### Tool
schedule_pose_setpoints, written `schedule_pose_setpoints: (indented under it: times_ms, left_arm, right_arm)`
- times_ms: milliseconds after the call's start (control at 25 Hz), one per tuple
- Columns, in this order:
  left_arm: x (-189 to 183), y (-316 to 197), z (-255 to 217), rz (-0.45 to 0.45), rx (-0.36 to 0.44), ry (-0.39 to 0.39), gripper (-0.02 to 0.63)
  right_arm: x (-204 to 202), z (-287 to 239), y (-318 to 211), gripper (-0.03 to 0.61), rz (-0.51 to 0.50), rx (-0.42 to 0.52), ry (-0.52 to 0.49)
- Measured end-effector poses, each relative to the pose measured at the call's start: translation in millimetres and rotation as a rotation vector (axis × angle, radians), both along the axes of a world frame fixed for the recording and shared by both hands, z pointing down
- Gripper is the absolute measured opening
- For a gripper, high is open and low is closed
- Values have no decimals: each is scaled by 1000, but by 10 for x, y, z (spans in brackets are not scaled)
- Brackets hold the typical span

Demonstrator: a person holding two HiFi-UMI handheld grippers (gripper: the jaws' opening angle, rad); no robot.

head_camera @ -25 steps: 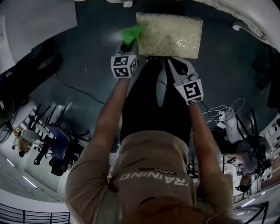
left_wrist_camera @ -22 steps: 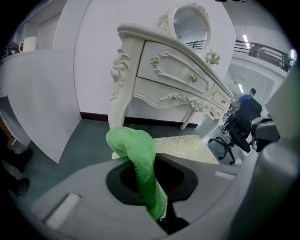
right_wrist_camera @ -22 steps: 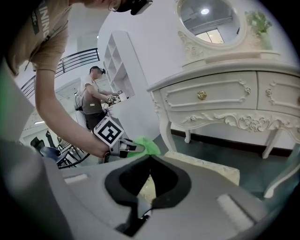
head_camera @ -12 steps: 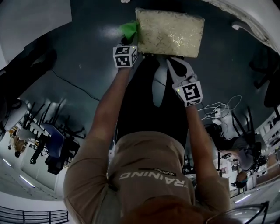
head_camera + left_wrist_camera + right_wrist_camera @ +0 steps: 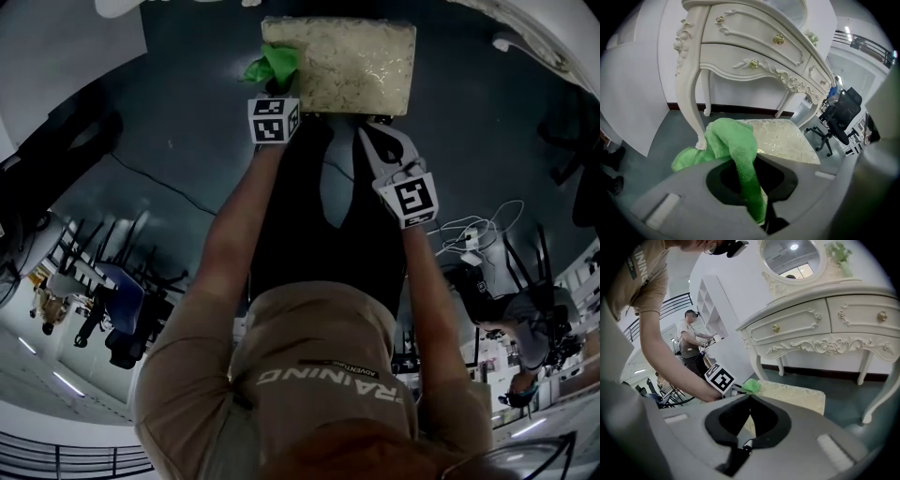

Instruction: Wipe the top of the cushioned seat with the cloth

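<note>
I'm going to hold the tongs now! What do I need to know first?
Left tongs: shut on the green cloth.
Right tongs: shut, empty, by the seat's near edge.
The cloth is bunched at one corner of the cushioned seat.
Done: cloth grabbed and brought to the seat. How much is wiped cannot be told.
Left: sweep the cloth across the whole top.

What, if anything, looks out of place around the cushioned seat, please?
Nothing is spilled or damaged. The green cloth, clamped in the left tool, is bunched at the left edge of the seat and seems to hang partly off it rather than lying flat on top.
</note>
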State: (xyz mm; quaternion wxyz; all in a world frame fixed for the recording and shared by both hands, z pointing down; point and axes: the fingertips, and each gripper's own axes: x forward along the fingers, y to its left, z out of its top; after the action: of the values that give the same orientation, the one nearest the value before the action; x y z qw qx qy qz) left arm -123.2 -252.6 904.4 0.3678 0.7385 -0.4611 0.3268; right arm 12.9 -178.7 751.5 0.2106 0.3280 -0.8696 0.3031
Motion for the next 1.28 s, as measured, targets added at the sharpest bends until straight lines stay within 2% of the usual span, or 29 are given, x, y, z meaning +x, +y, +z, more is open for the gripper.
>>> schedule_pose_setpoints:
  times_ms: [280, 480, 720, 920, 1080, 1280]
  left_arm:
    - [796, 34, 10, -1, -16, 1, 48]
    - [1487, 31, 19, -25, -19, 33, 48]
    - [2290, 106, 17, -44, -41, 75, 48]
    - [2866, 164, 18, -1, -50, 110, 48]
    - [3298, 252, -44, 87, -63, 185, 48]
    - [3674, 312, -396, 165, -50, 391, 48]
  right_arm:
    - [699, 69, 90, 2, -36, -9, 4]
    - [1289, 180, 172, 2, -28, -15, 20]
    - [1770, 248, 235, 2, -15, -18, 17]
    - [2099, 267, 241, 2, 17, -18, 12]
    - [2328, 311, 319, 2, 46, -34, 23]
    - [2434, 321, 472, 2, 32, -30, 62]
